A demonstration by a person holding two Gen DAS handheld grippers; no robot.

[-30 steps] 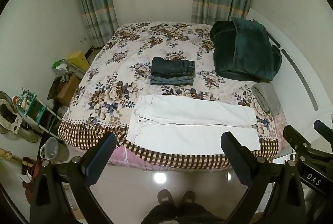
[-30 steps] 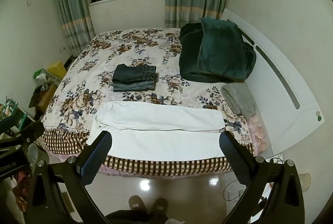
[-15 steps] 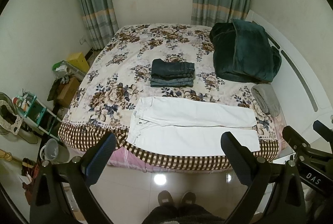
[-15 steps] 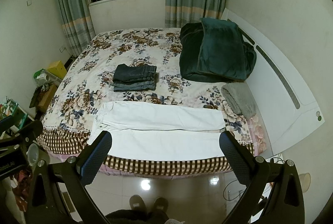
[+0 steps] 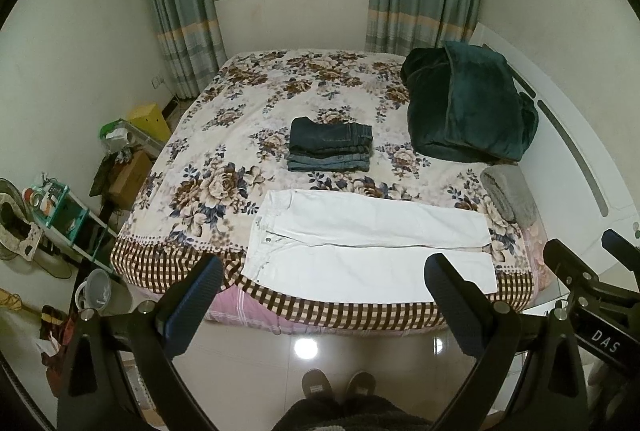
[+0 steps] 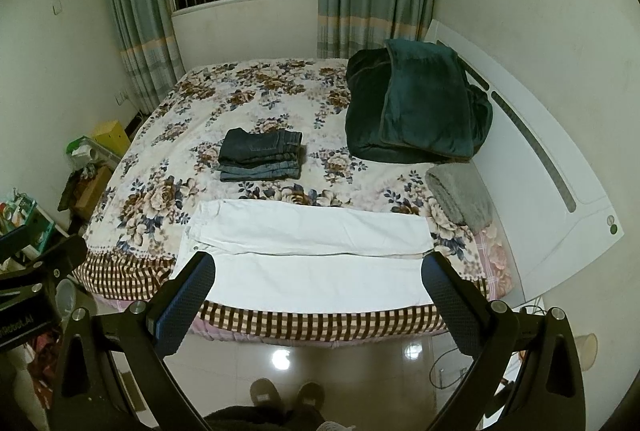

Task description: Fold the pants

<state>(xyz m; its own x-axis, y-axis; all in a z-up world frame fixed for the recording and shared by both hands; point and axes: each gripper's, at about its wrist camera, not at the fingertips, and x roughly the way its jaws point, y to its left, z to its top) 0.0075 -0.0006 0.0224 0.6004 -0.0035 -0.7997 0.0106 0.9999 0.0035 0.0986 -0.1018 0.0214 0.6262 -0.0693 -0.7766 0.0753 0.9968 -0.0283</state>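
Observation:
White pants [image 5: 368, 247] lie flat along the near edge of the bed, waist to the left, legs side by side pointing right; they also show in the right wrist view [image 6: 312, 251]. My left gripper [image 5: 320, 279] is open and empty, held above the floor short of the bed. My right gripper [image 6: 318, 277] is open and empty too, at a like distance. The right gripper's body shows at the right edge of the left wrist view [image 5: 592, 291].
A stack of folded dark jeans [image 5: 330, 149] sits mid-bed on the floral bedspread [image 5: 224, 135]. A dark green blanket [image 5: 468, 107] and a grey folded towel [image 5: 508, 193] lie at the right by the white headboard [image 5: 568, 151]. Clutter and a shelf [image 5: 60, 215] stand left. My slippers [image 5: 338, 385] are on the tile floor.
Both views have drifted slightly, the bed sitting a little higher in frame. The pants and grippers' opening are unchanged.

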